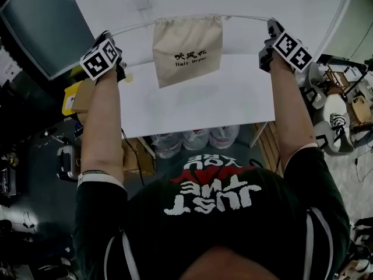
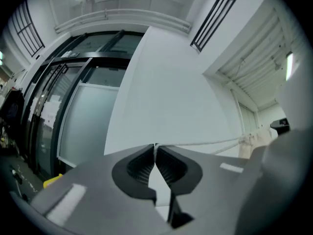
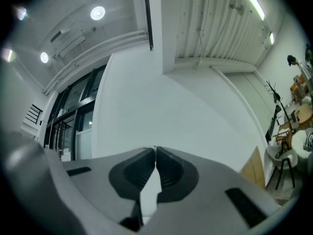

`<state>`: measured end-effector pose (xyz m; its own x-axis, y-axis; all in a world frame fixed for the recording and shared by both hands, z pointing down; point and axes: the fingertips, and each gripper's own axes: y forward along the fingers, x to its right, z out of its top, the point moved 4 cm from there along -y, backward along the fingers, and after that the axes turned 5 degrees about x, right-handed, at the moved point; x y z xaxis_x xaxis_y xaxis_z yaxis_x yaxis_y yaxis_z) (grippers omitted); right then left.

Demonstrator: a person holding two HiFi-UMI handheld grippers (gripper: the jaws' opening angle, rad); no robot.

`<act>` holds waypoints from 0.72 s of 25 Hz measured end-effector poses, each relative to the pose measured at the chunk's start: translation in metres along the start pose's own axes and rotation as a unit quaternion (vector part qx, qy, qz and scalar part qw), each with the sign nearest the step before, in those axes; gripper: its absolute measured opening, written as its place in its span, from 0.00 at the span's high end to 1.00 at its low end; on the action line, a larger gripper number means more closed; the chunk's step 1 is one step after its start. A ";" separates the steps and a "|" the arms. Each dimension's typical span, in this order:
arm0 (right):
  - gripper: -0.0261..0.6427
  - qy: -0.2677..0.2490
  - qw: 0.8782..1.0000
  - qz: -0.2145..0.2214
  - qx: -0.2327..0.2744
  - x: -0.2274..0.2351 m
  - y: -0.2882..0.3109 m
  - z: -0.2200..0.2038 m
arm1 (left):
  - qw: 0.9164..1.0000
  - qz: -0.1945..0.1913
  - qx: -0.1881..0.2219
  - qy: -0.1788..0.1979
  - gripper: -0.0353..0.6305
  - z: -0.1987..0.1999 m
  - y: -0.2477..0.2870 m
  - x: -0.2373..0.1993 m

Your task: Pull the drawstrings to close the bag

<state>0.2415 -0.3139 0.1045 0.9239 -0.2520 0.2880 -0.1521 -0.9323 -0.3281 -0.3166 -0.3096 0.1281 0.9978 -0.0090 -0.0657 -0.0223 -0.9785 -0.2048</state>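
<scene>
Item: beige cloth bag [image 1: 186, 50], printed in black on its front, hung by its white drawstring [image 1: 133, 26] in the space between two hand-held grippers. In the head view the bag is seen midway between them and apart from both. Its mouth is gathered into folds along the cord, and its body hangs down over a white tabletop [image 1: 192, 107]. The drawstring is stretched taut to either side. The left length is run out to the left gripper [image 1: 112, 37] and the right length to the right gripper [image 1: 271, 23]. Both grippers are held up at about the level of the bag's gathered top, each with its marker cube [image 1: 100, 58] turned toward the camera. Left gripper [image 2: 155, 148], own view: the ribbed pads are pressed together with the drawstring [image 2: 205, 143] pinched at their tips. From there the cord is led off to the right, where a corner of the bag [image 2: 252, 143] is seen at the cord's far end. Right gripper [image 3: 155, 151], own view: the jaws are likewise closed tip to tip. Only a speck of the cord is made out at the tips, and the bag is not seen there; the cord's arrival at this gripper is read from the head view. Clear water bottles [image 1: 195, 139] are noted below the tabletop's near edge.
</scene>
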 end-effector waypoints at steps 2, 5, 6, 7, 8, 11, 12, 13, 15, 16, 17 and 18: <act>0.94 0.015 1.000 -0.004 -0.004 0.005 0.001 -0.006 | 1.000 0.002 -0.005 -0.015 0.93 -0.006 0.001 -0.002; 0.94 0.029 0.999 -0.017 -0.007 0.020 0.001 -0.010 | 0.999 0.013 -0.016 -0.027 0.93 -0.015 0.001 -0.012; 0.94 0.036 0.999 -0.024 -0.007 0.027 0.000 -0.011 | 0.999 0.016 -0.020 -0.026 0.93 -0.019 0.001 -0.017; 0.94 0.042 0.999 -0.030 -0.007 0.036 -0.003 -0.011 | 0.999 0.019 -0.024 -0.022 0.93 -0.022 -0.001 -0.021; 0.94 0.044 0.998 -0.034 -0.007 0.042 -0.006 -0.011 | 0.999 0.018 -0.028 -0.015 0.93 -0.025 -0.003 -0.025; 0.94 0.030 0.999 -0.037 -0.013 0.050 -0.013 -0.014 | 0.999 0.011 -0.037 0.002 0.93 -0.031 -0.007 -0.028; 0.94 0.027 0.999 -0.037 -0.014 0.050 -0.014 -0.014 | 0.999 0.008 -0.037 0.006 0.93 -0.031 -0.007 -0.026; 0.94 0.027 0.999 -0.038 -0.014 0.051 -0.015 -0.013 | 0.999 0.007 -0.037 0.009 0.93 -0.029 -0.007 -0.025; 0.94 0.024 0.999 -0.035 -0.013 0.049 -0.015 -0.012 | 0.999 0.007 -0.035 0.011 0.93 -0.025 -0.008 -0.024; 0.94 0.022 0.999 -0.033 -0.013 0.048 -0.015 -0.011 | 0.999 0.007 -0.034 0.010 0.93 -0.023 -0.008 -0.025; 0.94 0.021 0.999 -0.030 -0.013 0.046 -0.015 -0.011 | 0.999 0.008 -0.033 0.007 0.93 -0.022 -0.008 -0.026; 0.94 0.020 0.999 -0.027 -0.012 0.045 -0.014 -0.011 | 0.999 0.009 -0.033 0.003 0.93 -0.021 -0.008 -0.026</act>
<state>0.2814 -0.3147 0.1319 0.9165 -0.2105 0.3402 -0.1111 -0.9508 -0.2891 -0.3412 -0.3061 0.1520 0.9976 -0.0274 -0.0638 -0.0361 -0.9896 -0.1396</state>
